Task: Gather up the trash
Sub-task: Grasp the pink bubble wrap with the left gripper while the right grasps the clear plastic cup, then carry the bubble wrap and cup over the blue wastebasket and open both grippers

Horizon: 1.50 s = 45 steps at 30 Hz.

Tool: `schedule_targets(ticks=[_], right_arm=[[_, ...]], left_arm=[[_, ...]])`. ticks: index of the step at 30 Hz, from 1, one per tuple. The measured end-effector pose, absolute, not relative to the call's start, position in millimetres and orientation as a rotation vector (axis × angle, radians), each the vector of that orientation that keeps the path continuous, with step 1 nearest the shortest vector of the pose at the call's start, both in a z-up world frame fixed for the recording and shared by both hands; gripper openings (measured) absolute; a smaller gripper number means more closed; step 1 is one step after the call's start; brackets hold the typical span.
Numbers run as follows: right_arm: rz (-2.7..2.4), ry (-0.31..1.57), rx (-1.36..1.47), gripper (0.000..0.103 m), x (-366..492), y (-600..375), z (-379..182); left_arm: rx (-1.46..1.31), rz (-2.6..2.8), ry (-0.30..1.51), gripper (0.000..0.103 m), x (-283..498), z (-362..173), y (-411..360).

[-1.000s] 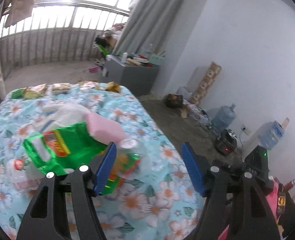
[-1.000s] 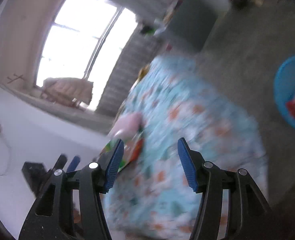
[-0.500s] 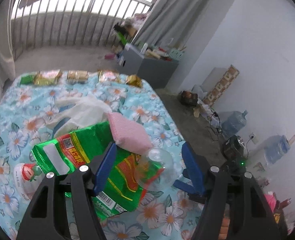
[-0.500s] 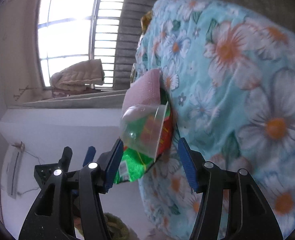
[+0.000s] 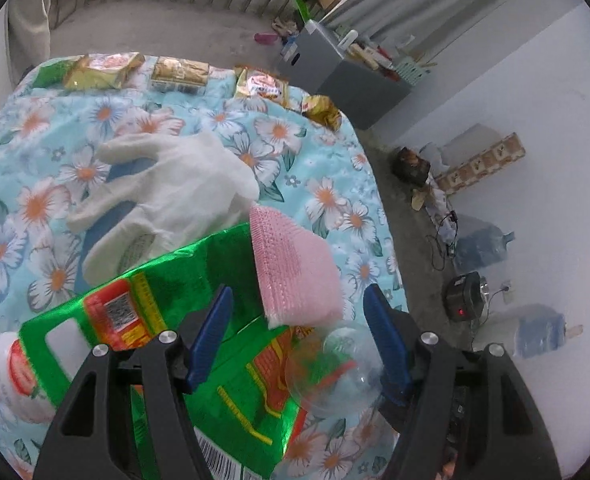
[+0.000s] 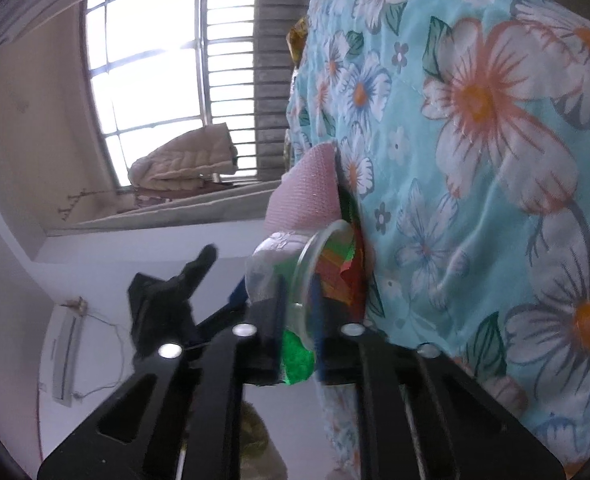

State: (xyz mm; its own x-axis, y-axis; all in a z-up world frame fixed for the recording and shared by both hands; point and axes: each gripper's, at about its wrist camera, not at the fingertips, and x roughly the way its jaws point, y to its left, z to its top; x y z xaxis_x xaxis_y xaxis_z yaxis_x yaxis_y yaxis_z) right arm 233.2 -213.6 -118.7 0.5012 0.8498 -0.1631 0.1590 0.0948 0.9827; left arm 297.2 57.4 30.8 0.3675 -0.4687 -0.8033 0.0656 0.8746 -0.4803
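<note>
A clear plastic cup (image 5: 337, 372) lies on its side on a green snack bag (image 5: 199, 340) on the floral bed cover (image 5: 319, 200). A pink sponge (image 5: 291, 272) rests on the bag's far edge. My left gripper (image 5: 299, 340) is open and hovers over the bag and sponge. My right gripper (image 6: 297, 316) is shut on the rim of the clear cup (image 6: 295, 264), with the pink sponge (image 6: 307, 196) just behind it. The green bag (image 6: 335, 256) shows through the cup.
A white glove (image 5: 167, 200) lies beyond the bag. A red and white lid (image 5: 9, 368) is at the left. Several snack packets (image 5: 179, 74) line the bed's far edge. Floor, water jugs (image 5: 483, 244) and a grey cabinet (image 5: 335, 76) stand to the right.
My right gripper has closed in from open and shut on the cup's rim. My left gripper has moved forward and lower over the bag and sponge.
</note>
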Motion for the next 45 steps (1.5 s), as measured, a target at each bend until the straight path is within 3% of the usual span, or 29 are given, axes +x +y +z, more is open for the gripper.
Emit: schedule_targets(ticks=[11, 14, 17, 22, 37, 45], right_arm=[[0.726, 0.84, 1.47, 0.003, 203, -244, -106], [0.715, 0.813, 1.465, 0.003, 194, -253, -103], [0.696, 0.795, 1.454, 0.003, 181, -261, -99], [0.658, 0.778, 1.45, 0.002, 173, -269, -99], [0.584, 0.705, 1.335, 0.002, 141, -286, -69], [0.414, 0.708, 1.053, 0.002, 107, -295, -34]], left_arm=[[-0.311, -0.309, 1.201, 0.064, 316, 12, 30], [-0.286, -0.299, 1.211, 0.057, 319, 6, 27], [-0.273, -0.278, 1.219, 0.042, 321, 0, 25], [-0.272, -0.282, 1.182, 0.032, 317, 4, 26], [0.0, -0.459, 0.76, 0.028, 214, 103, 0], [0.436, -0.47, 0.713, 0.029, 135, 77, -42]])
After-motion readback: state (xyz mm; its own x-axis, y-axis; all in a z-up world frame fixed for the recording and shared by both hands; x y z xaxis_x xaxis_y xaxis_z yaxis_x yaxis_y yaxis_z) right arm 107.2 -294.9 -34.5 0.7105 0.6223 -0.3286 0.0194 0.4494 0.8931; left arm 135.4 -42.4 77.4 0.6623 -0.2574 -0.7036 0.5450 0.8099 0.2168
